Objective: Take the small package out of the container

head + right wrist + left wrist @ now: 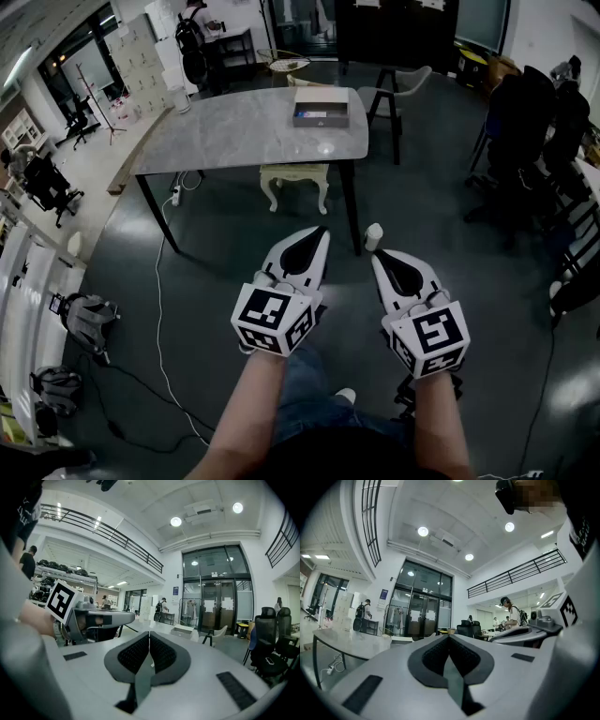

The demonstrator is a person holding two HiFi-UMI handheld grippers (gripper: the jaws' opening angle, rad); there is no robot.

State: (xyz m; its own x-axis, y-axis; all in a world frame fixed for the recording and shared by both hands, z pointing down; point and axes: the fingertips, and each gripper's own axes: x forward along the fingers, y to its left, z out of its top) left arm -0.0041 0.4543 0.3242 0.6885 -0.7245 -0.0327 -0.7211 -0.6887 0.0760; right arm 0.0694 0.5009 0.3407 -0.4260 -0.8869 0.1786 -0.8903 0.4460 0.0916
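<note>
An open shallow box, the container (320, 111), lies on the far right part of a grey marble table (234, 131). A small flat item with a blue mark (313, 114) shows inside it. I stand well back from the table. My left gripper (322, 232) and right gripper (375, 256) are held side by side over the floor, both pointing at the table, jaws together and empty. In the left gripper view the left gripper (449, 637) shows its pads meeting. In the right gripper view the right gripper (149, 633) is likewise shut, with the container (184, 632) far ahead.
A white stool (294, 180) stands under the table and a grey chair (394, 94) at its right end. A small white object (373, 236) sits on the floor by the table leg. Black office chairs (525, 122) line the right. Bags (89, 319) and a cable (159, 309) lie left.
</note>
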